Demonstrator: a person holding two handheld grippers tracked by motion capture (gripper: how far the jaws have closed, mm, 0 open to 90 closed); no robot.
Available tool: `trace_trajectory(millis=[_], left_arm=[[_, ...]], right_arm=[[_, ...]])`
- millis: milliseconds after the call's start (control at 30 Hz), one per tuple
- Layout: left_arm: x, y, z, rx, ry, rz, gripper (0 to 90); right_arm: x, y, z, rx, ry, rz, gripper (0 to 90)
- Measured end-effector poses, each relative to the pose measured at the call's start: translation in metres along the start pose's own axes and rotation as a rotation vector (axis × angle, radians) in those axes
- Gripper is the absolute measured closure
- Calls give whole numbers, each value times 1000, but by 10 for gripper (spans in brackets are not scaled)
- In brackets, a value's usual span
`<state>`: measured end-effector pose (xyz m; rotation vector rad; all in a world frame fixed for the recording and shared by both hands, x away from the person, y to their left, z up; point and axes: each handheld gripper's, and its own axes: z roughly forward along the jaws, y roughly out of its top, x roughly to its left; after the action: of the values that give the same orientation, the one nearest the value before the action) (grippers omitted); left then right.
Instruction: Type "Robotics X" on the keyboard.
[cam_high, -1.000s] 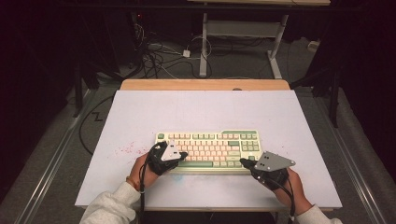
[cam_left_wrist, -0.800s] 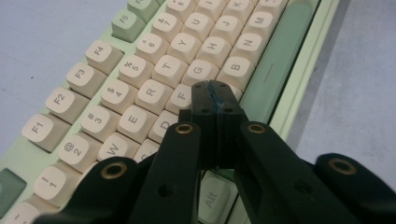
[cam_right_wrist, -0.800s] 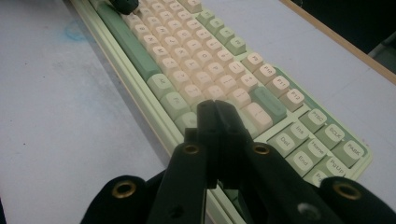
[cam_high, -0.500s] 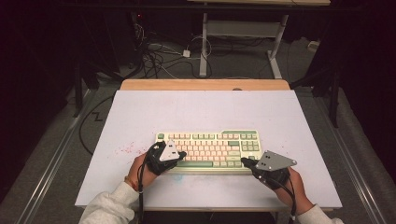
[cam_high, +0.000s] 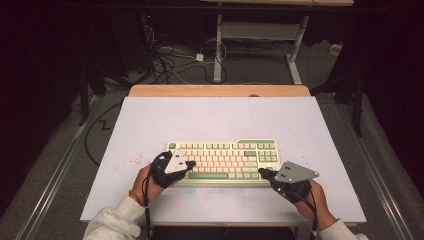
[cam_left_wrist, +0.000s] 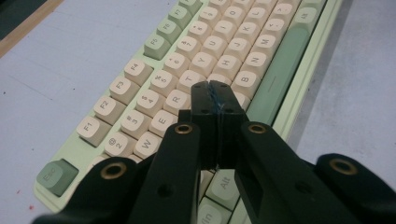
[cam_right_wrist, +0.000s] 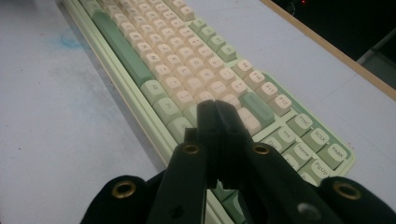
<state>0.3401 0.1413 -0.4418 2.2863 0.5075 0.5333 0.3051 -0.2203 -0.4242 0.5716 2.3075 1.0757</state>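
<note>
Pale green keyboard with cream keys (cam_high: 224, 161): lies near the middle of the white desk (cam_high: 220, 117), towards its near edge.

Left gripper (cam_high: 190, 163): we hold it low over the keyboard's left end, pointing right; jaws closed on nothing, tips above the letter keys.

Right gripper (cam_high: 261, 171): we rest it at the keyboard's near right corner, pointing left; jaws closed, empty.

Hard to make out: whether either tip touches a key we cannot tell; both grippers cover the keys beneath them.

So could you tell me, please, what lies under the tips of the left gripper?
Under the shut left gripper sit the keyboard's cream letter keys, near the G key. The key right beneath the tips is covered, so contact with it cannot be judged.
</note>
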Motion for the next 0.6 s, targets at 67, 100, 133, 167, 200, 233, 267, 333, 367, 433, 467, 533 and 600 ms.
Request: trace_trajectory(millis=[67,100,133,167,200,233,267,333,367,433,467,533,600], left_arm=[[0,-1,-3,-1,6,2,873],[0,-2,-4,-5,8,-2,872],[0,-3,-7,-5,8,-3,873],[-1,-5,-9,-8,11,-10,873],[-1,-7,-11,-10,13,-13,872],[-1,-9,-13,-10,15,-15,873],[-2,-10,-16,-8,19,-16,873],[-2,-14,-20,-7,25,-23,873],[-2,-16,-22,-8,30,-30,873],[-1,-19,-25,-7,35,-39,873],[-1,-20,-27,-3,40,-41,873],[0,-23,-30,-8,45,-50,873],[1,-24,-31,-8,48,-56,873]], right_arm=[[0,0,0,2,-2,-1,900],[0,0,0,2,-1,-1,900],[0,0,0,0,-2,1,900],[0,0,0,1,-3,2,900],[-1,0,0,1,-3,5,900],[-1,-1,0,3,-3,5,900],[-1,-1,0,5,-4,7,900],[-1,-1,0,5,-3,5,900],[-1,-1,0,5,-4,6,900],[-1,-1,0,5,-4,9,900],[-1,-1,1,5,-4,10,900],[-1,0,1,5,-1,8,900],[-1,0,2,5,-1,7,900]])
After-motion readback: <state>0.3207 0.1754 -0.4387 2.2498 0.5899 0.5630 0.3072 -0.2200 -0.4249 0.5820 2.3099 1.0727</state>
